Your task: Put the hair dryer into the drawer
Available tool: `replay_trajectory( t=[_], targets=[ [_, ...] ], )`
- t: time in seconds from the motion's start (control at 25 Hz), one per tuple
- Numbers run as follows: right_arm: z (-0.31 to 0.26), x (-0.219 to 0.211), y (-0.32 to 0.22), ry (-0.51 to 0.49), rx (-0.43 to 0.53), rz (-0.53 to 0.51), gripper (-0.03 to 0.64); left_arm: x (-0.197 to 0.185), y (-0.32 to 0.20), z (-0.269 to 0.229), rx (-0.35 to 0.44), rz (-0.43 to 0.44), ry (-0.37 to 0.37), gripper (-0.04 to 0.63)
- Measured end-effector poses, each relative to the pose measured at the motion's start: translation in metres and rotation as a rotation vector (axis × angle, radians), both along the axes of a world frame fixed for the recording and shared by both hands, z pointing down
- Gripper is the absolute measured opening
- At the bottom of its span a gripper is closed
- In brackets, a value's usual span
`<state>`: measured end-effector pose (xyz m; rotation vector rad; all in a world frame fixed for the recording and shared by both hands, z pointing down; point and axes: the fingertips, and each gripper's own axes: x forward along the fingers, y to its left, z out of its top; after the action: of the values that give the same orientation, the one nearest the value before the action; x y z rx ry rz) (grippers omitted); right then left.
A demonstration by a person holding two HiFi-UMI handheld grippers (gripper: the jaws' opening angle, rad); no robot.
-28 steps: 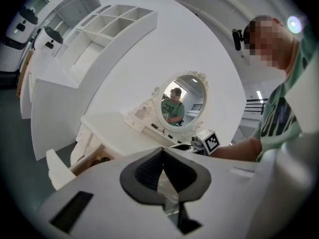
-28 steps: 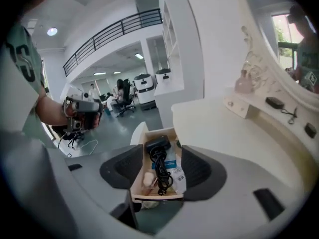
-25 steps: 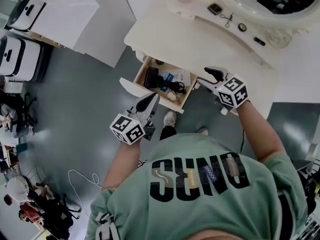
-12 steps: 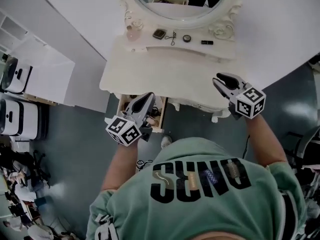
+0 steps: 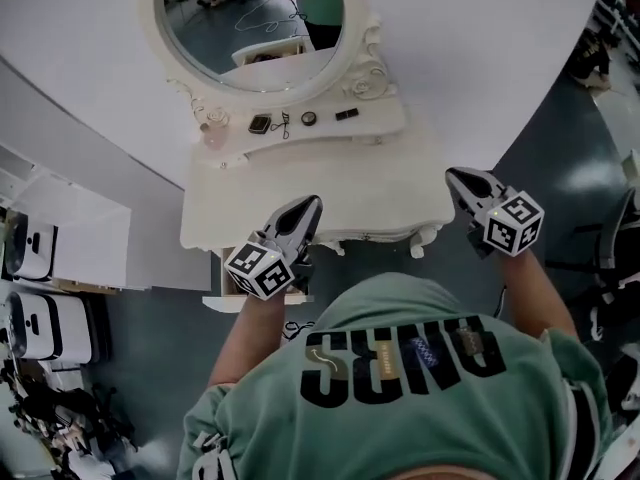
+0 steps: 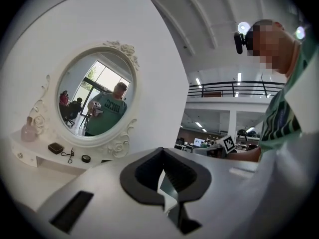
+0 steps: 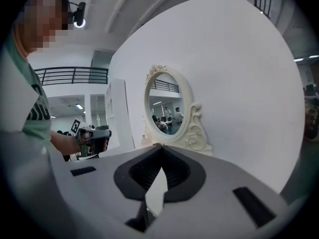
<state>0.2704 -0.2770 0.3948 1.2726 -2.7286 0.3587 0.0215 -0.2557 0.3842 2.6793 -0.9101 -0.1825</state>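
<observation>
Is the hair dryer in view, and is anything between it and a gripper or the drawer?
No hair dryer shows in any view, so its path cannot be judged. The left gripper and right gripper hang before the dressing table, jaws shut on nothing. The left one hides most of the drawer.

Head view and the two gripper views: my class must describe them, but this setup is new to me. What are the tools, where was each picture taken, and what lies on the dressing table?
A person holds a two-jaw gripper in each hand. The head view looks down from a camera on the person's head; each gripper view comes from a camera riding on that gripper. The left gripper and right gripper are both shut and empty. The cream dressing table carries an oval mirror and, on its shelf, a pink bottle and small dark items.
</observation>
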Motion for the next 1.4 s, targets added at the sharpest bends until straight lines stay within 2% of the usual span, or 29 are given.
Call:
replay_trajectory(
  t=[0.24,0.48,0.8,1.4],
  targets=[
    [0.016,0.048,0.020,-0.036,-0.042,0.075,-0.006,0.043,0.003,0.002,0.008,0.066,0.001,0.005],
    [0.035,0.060,0.021,-0.026,-0.082,0.080,-0.006,0.066,0.007,0.016,-0.015,0.086,0.008,0.005],
    [0.031,0.070,0.017,-0.037,-0.077,0.077,-0.006,0.071,0.006,0.018,-0.025,0.076,0.007,0.005],
    [0.031,0.053,0.011,-0.012,-0.073,0.013,-0.008,0.060,0.010,0.020,-0.028,0.046,-0.010,0.005]
  ],
)
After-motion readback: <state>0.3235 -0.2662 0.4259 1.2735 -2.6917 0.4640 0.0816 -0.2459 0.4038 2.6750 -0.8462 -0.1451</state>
